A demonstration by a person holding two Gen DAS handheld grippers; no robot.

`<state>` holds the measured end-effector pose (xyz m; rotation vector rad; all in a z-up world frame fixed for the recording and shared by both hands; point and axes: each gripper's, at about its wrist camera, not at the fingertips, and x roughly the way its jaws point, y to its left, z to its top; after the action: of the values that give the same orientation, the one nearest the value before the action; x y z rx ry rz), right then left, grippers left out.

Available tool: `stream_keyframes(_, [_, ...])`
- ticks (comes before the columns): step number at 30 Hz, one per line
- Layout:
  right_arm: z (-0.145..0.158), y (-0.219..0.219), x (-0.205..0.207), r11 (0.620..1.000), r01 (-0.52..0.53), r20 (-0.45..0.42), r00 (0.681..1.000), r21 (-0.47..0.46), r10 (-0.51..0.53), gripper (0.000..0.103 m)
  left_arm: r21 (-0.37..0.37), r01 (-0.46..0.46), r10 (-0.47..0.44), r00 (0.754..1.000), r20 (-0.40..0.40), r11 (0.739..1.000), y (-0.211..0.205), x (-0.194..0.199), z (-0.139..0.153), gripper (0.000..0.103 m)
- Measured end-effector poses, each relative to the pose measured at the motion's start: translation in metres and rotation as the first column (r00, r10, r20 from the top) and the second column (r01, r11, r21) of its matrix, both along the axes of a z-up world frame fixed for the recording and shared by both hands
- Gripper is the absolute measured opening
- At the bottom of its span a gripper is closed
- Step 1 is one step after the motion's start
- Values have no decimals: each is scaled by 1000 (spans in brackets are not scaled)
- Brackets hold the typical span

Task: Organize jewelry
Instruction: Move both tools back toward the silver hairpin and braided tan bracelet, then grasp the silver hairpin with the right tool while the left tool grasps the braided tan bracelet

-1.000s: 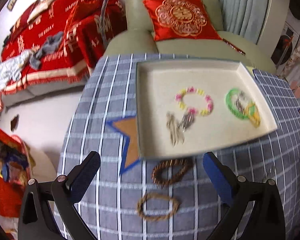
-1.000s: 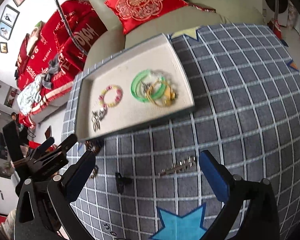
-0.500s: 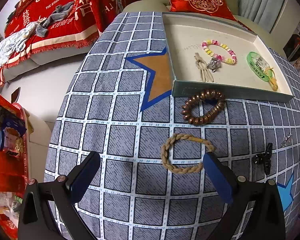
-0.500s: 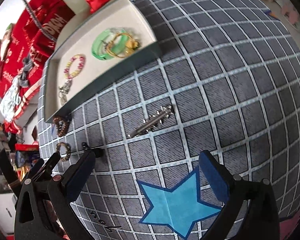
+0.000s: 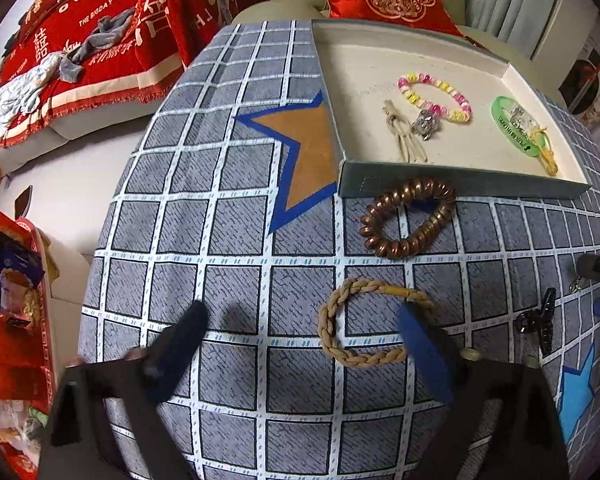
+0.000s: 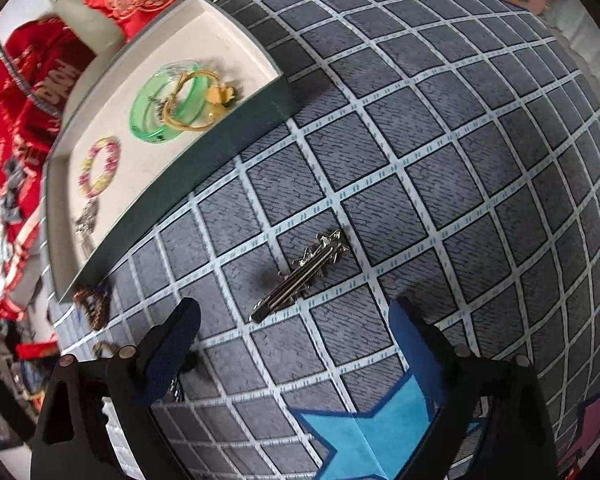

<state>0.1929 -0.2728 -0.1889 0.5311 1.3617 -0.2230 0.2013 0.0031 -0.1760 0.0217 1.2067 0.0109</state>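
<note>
Hairpin (image 6: 300, 276) is lying on tabletop (image 6: 480, 128) just ahead of right hand-held gripper (image 6: 296, 340), whose spread jaws have just been closing, gripping nothing.

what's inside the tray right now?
Inside the tray: a pink-yellow bead bracelet, a beige cord piece, a silver charm, and a green bangle with a yellow ring overlapping it. What lies within that overlap is unclear.
</note>
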Motion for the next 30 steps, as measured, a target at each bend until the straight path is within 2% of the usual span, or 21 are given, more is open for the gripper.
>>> stream_keyframes(4, [-3,18,9,994,-47,-16,999,-102,46,95,-16,-4,4,1000,0,1000,2,2,-3,102])
stream_keyframes(8, [-8,40,14,964,-154,-56,988,-218,145,93,-31,32,-32,999,7,999,-5,-4,-2,90])
stream_keyframes(11, [-7,47,12,952,-186,-40,983,-244,182,87,-23,75,-75,997,17,997,-16,-9,1,83])
stream_keyframes(12, [-6,50,11,950,-190,-35,982,-247,188,81,-22,84,-84,996,19,996,-17,-10,2,82])
stream_keyframes(14, [-1,53,12,944,-211,-22,977,-254,213,62,-22,94,-93,995,24,995,-21,-11,3,77])
stream_keyframes(15, [3,49,8,941,-221,-19,975,-256,223,44,-24,98,-97,995,26,995,-20,-10,4,76])
stream_keyframes(16, [5,47,7,940,-229,-20,973,-252,232,32,-23,103,-102,994,28,994,-22,-11,4,72])
stream_keyframes(18, [8,46,8,940,-241,-17,970,-241,244,21,-21,120,-119,992,35,993,-26,-13,6,61])
stream_keyframes(19, [9,43,8,942,-240,-14,970,-234,244,12,-20,129,-129,991,38,991,-27,-14,7,48])
stream_keyframes(20, [9,41,7,944,-238,-10,970,-228,242,11,-18,143,-142,989,39,990,-29,-14,8,36])
stream_keyframes(22, [18,24,-5,953,-231,6,972,-194,236,11,-23,164,-163,986,35,986,-32,-16,8,22])
stream_keyframes(30, [24,-11,-42,973,-228,65,971,-48,230,11,-108,154,-151,988,30,982,-30,-35,14,22])
